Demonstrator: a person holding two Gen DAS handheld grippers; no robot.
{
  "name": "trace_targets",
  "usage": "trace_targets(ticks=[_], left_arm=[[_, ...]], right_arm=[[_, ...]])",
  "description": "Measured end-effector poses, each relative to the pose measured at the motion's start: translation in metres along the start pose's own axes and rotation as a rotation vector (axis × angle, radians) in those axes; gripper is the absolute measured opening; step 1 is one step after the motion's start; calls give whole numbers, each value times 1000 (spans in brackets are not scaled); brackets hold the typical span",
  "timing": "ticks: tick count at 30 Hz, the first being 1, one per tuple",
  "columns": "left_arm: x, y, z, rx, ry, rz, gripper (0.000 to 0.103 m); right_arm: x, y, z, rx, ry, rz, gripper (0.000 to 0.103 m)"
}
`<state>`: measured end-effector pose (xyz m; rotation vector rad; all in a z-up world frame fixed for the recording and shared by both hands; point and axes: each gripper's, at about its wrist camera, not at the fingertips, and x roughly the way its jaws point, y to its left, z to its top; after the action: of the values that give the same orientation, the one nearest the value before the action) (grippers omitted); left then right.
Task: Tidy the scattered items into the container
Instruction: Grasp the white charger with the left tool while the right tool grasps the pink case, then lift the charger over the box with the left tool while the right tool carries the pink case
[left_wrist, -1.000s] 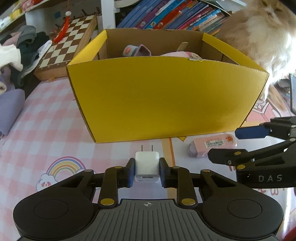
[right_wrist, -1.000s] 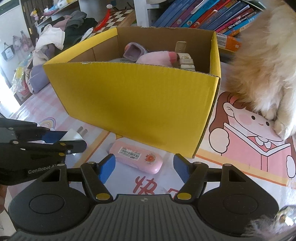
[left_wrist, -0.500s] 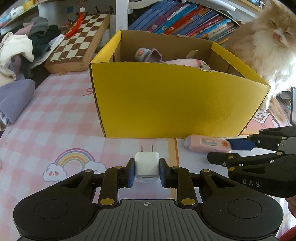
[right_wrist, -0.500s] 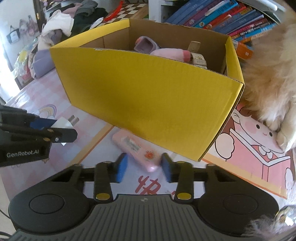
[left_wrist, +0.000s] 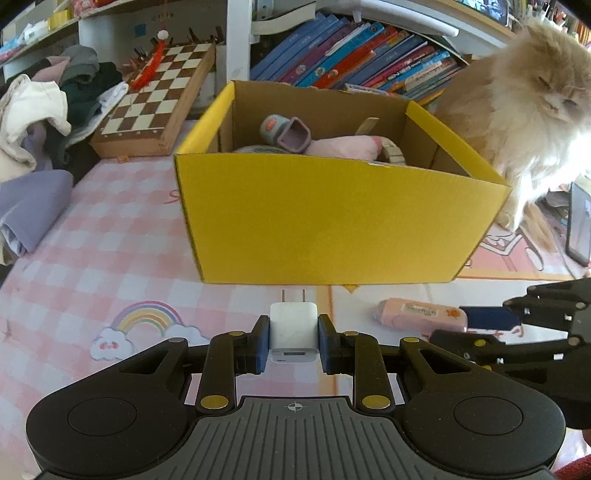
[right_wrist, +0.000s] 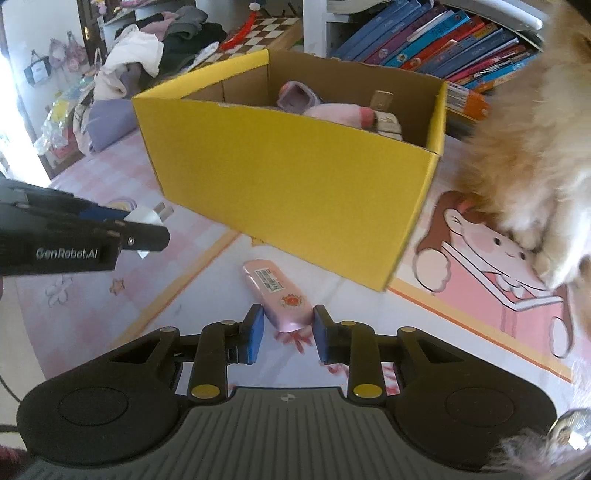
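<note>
- Left gripper (left_wrist: 293, 338) is clamped on the white charger plug (left_wrist: 293, 325), its 2 prongs pointing far, toward the yellow box (left_wrist: 332, 221). Held by its flat sides, which should keep it steady for the carry.
- The plug hangs in front of the box's near wall, below the rim, so it needs lifting before it can drop in.
- Right gripper (right_wrist: 288, 338) sits narrow around the near end of the pink case (right_wrist: 279, 295), which lies on the worktop (right_wrist: 184, 295) just near the box. Whether the pads are actually pressing it, I cannot tell from this angle.
- Gripping the case at one end leaves most of its length sticking out, so it may tilt when raised.
- Inside the box: a pink plush (left_wrist: 343, 146) and a grey-purple item (left_wrist: 288, 133), already tidied.
- A fluffy cat (left_wrist: 524, 122) sits right of the box, near its right wall; worth watching.
</note>
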<state>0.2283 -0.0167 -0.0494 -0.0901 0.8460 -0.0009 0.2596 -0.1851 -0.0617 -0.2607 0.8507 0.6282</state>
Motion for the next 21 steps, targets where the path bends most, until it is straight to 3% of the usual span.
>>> trace_targets(ticks=[4, 7, 12, 17, 21], left_arm=[[-2, -8, -3, 11, -3, -18, 25], [-9, -10, -2, 19, -14, -11, 25], [-20, -6, -4, 11, -22, 15, 25], [-29, -1, -5, -3, -30, 41, 25], [-34, -1, -4, -12, -44, 46, 25]], right_arm=[[-3, -1, -8, 4, 24, 9, 28], [-3, 4, -7, -15, 15, 20, 39], [8, 13, -1, -53, 19, 21, 41], [13, 14, 0, -71, 36, 23, 37], [17, 14, 0, -83, 50, 25, 23]])
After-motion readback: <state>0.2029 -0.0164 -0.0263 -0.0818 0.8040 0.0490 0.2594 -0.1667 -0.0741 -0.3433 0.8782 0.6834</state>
